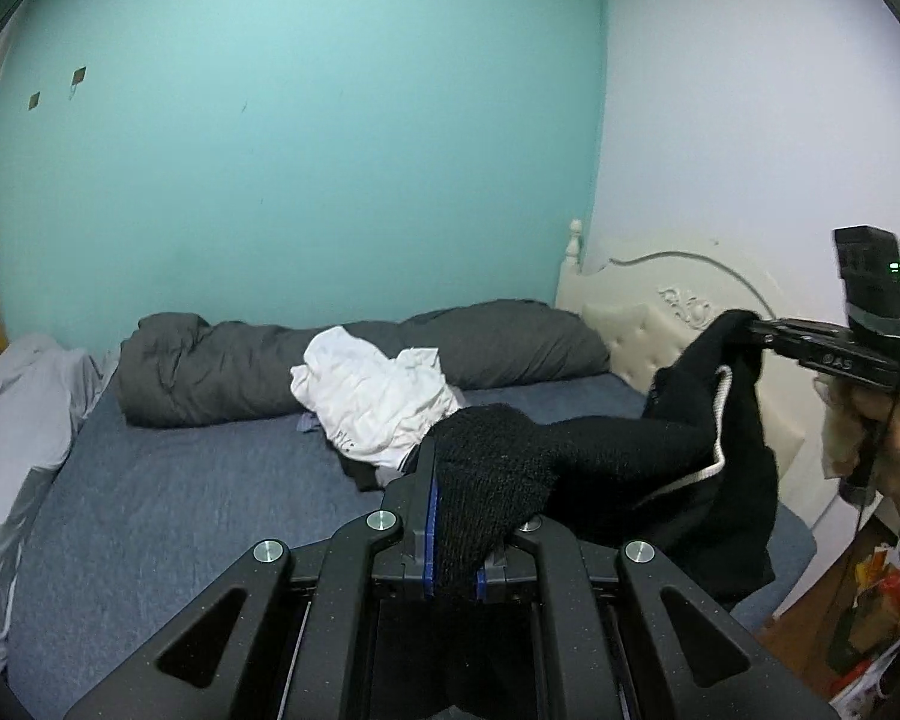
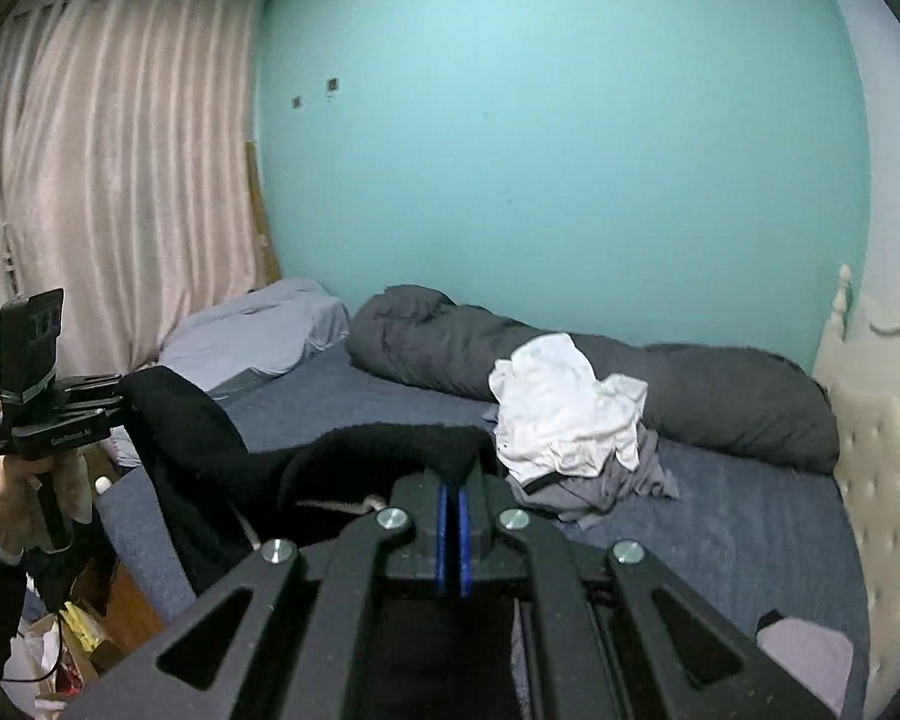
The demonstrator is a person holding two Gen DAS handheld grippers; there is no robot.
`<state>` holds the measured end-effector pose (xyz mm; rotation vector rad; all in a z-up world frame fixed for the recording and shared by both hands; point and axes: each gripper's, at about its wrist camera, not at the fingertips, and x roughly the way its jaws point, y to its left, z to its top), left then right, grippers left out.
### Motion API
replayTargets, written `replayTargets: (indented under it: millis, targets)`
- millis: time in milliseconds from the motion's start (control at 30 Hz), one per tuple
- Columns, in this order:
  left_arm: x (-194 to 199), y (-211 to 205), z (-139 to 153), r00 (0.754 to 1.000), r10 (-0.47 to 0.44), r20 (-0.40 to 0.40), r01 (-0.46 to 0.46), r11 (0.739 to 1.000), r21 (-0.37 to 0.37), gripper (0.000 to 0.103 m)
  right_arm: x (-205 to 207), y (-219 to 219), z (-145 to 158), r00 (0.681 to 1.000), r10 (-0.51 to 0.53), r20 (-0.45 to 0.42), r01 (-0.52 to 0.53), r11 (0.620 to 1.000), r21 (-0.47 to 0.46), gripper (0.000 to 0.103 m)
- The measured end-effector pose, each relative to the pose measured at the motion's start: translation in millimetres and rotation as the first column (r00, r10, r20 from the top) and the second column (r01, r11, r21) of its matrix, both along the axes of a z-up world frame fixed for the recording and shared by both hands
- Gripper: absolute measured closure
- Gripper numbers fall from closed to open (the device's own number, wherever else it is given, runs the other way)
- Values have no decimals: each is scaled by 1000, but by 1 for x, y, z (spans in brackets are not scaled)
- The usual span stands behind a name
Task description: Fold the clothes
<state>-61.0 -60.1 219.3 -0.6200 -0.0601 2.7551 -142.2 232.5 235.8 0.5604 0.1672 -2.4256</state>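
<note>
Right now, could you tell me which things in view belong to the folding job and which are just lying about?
Job: black garment, clamped by left gripper and right gripper; white garment and grey garment, waiting.
Lying about: rolled grey duvet, curtain, headboard.

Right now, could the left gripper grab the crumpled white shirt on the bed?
Probably not yet. The left gripper is shut on the black knitted garment, stretched across to the right gripper. The crumpled white shirt lies uncovered further back.
</note>
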Motion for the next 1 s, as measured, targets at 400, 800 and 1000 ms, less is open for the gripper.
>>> replayTargets:
  millis: [400,800,1000]
  targets:
    - [-49,12,-142,972,29,231,-16,998,-59,95,-43,-13,-144,956,-3,295,-21,997,76,101]
    - [-114,-9,-226,925,78,371,-82,997,-5,95,-110,-26,-275,915,-90,394,70,995,66,99]
    - [-165,-22,-262,886,110,451,-127,992,6,95,-130,-11,-302,906,-166,389,160,986,48,69]
